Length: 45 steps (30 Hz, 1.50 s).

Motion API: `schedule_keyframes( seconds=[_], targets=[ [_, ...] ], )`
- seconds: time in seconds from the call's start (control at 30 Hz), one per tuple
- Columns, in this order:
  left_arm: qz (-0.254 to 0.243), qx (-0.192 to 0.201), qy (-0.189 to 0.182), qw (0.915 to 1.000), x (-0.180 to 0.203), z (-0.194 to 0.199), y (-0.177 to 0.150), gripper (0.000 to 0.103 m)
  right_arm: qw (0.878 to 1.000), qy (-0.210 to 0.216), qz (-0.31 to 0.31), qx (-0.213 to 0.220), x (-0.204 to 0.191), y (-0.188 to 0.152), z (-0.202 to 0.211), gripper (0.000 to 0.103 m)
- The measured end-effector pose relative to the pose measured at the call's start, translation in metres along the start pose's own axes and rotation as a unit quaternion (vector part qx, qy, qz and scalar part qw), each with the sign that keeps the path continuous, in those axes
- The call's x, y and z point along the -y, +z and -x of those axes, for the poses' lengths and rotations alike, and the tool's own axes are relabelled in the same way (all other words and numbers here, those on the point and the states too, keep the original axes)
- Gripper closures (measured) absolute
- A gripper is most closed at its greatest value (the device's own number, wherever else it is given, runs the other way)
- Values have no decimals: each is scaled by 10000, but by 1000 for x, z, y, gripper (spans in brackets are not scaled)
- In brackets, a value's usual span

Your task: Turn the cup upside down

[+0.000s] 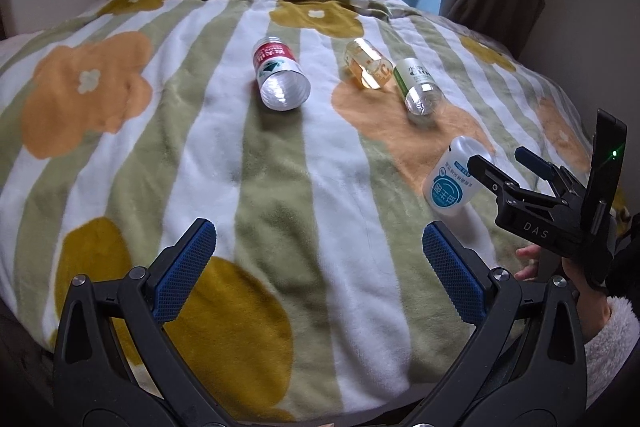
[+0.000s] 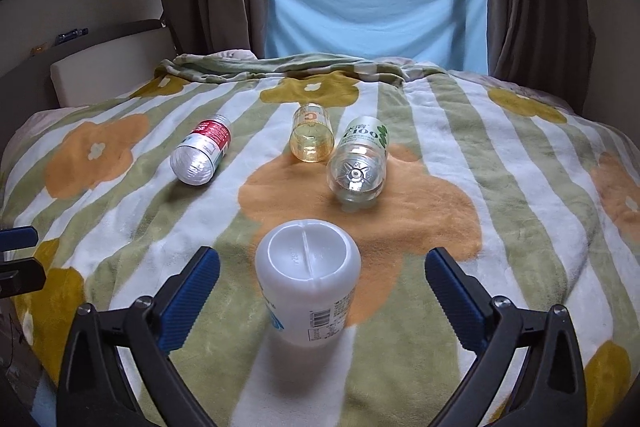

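Observation:
A white plastic cup with a blue label (image 2: pixel 308 287) stands base-up on the blanket, leaning a little. My right gripper (image 2: pixel 322 259) is open around it, with a gap on each side. In the left wrist view the same cup (image 1: pixel 450 175) is at the right, with the right gripper (image 1: pixel 504 163) against its near side. My left gripper (image 1: pixel 320 231) hangs open over bare blanket with nothing between its pads.
Three more cut bottle cups lie on their sides farther back: a red-labelled one (image 1: pixel 280 75), an amber one (image 1: pixel 368 65) and a green-labelled clear one (image 1: pixel 420 89). The striped flower blanket (image 1: pixel 200 147) covers a bed. Curtains and a blue cloth hang behind it.

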<state>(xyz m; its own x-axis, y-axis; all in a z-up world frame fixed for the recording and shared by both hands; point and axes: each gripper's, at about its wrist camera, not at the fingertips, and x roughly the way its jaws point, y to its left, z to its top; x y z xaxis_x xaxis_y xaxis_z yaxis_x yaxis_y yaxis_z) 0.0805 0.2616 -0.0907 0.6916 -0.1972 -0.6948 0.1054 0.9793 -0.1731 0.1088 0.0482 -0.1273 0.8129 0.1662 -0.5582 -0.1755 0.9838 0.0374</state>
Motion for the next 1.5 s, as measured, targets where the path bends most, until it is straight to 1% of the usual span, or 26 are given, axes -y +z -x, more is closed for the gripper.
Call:
schedule_keyframes(
  seconds=[0.1,0.17,0.2,0.27,0.33,0.4,0.43,0.5,0.57,0.63,0.67,0.7,0.8,0.97,1.1,1.5],
  targets=[
    [68,160,51,9998,3,10,1,0,9999,19,50,158,0,5,20,1],
    [48,285,195,9994,8,17,5,0,9996,-42,105,270,0,11,36,0],
    [48,375,274,9989,11,22,7,0,9992,-101,230,299,-2,15,45,0],
    [50,593,263,9979,15,34,14,0,9971,-291,533,448,-7,22,66,1],
    [-20,898,195,9958,24,47,26,0,9957,-351,631,586,-9,32,89,0],
    [-230,1238,213,9918,38,62,41,0,9959,-274,478,723,-4,44,112,0],
    [-345,1419,243,9890,46,71,48,0,9955,-306,398,804,-1,51,122,0],
    [-539,1771,249,9824,60,87,59,0,9937,-510,299,955,5,62,141,0],
    [-668,2050,249,9762,70,100,66,0,9902,-818,240,1106,9,70,156,0],
    [-712,2283,387,9702,76,111,66,0,9870,-1078,162,1177,11,70,164,0],
    [-684,2356,423,9685,76,114,63,0,9865,-1117,125,1192,13,68,166,0],
    [-621,2399,442,9678,75,115,58,0,9862,-1129,86,1209,13,65,167,0],
    [-564,2407,296,9685,74,114,46,0,9845,-1172,-55,1301,17,58,170,0],
    [-678,2551,465,9634,82,114,34,0,9828,-1155,-118,1436,18,53,175,0],
    [-650,2655,409,9611,83,116,30,0,9804,-1293,-39,1488,15,50,177,0],
    [-614,2583,380,9634,81,112,29,0,9800,-1331,-148,1475,20,48,180,0]
  ],
)
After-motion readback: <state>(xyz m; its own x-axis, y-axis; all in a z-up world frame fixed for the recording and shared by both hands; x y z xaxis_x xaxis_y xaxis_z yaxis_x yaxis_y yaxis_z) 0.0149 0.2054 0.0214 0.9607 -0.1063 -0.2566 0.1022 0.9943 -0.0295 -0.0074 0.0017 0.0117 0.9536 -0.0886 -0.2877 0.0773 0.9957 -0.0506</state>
